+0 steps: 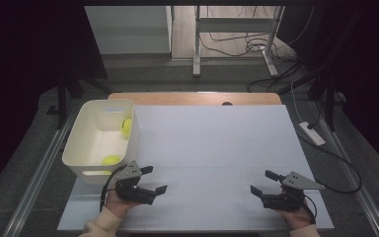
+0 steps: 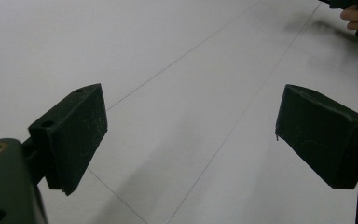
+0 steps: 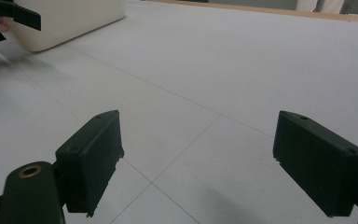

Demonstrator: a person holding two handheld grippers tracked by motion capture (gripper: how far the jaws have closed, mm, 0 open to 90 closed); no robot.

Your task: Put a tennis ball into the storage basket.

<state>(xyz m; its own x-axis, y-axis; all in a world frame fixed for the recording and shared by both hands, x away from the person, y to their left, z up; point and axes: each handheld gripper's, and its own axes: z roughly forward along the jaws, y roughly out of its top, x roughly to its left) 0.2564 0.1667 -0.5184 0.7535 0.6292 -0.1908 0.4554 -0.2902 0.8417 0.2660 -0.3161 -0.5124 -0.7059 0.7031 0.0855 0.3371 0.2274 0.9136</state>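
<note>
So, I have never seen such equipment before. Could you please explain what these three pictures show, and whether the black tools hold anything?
No machine works here: a person holds a hand tool with two black jaws in each hand. The high view looks down at the white table from above the person's side. There the left tongs are near the bottom left and the right tongs near the bottom right.

The other two pictures come from small cameras that ride on the tools and look along their own jaws: the left tongs and the right tongs. In both the jaws stand apart, with bare table between them, so nothing is held.

On the table's left stands a white bin with two yellow-green balls inside. The left tongs are just beside its near corner.
</note>
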